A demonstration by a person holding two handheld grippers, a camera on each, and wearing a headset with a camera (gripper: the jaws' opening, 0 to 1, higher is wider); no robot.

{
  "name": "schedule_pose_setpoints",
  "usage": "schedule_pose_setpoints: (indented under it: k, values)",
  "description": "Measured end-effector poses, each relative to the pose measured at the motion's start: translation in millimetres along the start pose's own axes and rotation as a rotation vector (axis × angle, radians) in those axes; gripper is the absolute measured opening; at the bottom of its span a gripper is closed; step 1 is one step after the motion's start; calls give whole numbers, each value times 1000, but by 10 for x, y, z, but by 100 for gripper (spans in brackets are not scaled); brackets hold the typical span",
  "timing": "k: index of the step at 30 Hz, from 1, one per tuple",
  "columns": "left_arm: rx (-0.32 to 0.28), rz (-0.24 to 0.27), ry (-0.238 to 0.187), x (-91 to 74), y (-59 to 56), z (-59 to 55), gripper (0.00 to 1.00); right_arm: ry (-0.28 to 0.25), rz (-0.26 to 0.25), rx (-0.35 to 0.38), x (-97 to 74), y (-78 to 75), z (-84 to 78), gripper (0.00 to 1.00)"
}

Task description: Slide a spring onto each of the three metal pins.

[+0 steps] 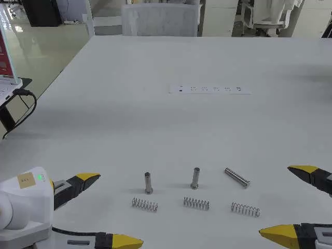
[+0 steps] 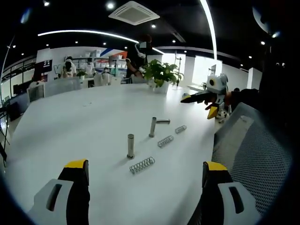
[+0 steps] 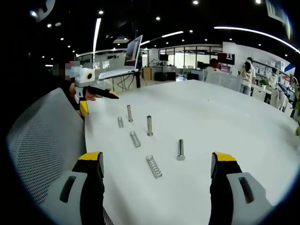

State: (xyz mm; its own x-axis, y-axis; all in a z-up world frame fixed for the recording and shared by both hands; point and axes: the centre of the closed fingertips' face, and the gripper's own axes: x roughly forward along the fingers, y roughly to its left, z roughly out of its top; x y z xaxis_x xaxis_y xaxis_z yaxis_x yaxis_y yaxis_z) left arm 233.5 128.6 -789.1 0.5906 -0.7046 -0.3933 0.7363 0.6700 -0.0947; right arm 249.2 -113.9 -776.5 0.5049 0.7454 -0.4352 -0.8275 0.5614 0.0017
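Held left hand-held gripper [image 1: 106, 210] and right hand-held gripper [image 1: 277, 201] wide open, empty, by the near edge of the desk [image 1: 155, 119]. Found left pin [image 1: 148, 183] and middle pin [image 1: 195, 178] upright, right pin [image 1: 237, 177] lying flat, in a row along that edge. Found three springs [image 1: 196, 203] lying loose, one just before each pin.

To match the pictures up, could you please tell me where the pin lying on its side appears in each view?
Head view: lying pin, rightmost of three, just beyond the right spring.
Left gripper view: lying pin, farthest, just past the middle upright pin.
Right gripper view: lying pin, nearest, near centre.
Shared landmark: the middle upright pin.
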Motion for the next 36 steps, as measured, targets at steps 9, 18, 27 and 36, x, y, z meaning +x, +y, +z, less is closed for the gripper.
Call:
schedule_pose_setpoints:
  k: [9, 18, 27, 36]
  values:
    - [-1, 0, -1, 3, -2, 0, 98, 2, 0, 2, 0, -7, -1, 94]
    - [3, 0, 0, -1, 5, 0, 98, 2, -2, 2, -7, -12, -1, 93]
    - [6, -3, 0, 3, 1, 12, 98, 6, -1, 3, -20, -7, -13, 93]
    - [7, -4, 0, 0, 1, 12, 98, 10, -3, 0, -22, -15, -12, 93]
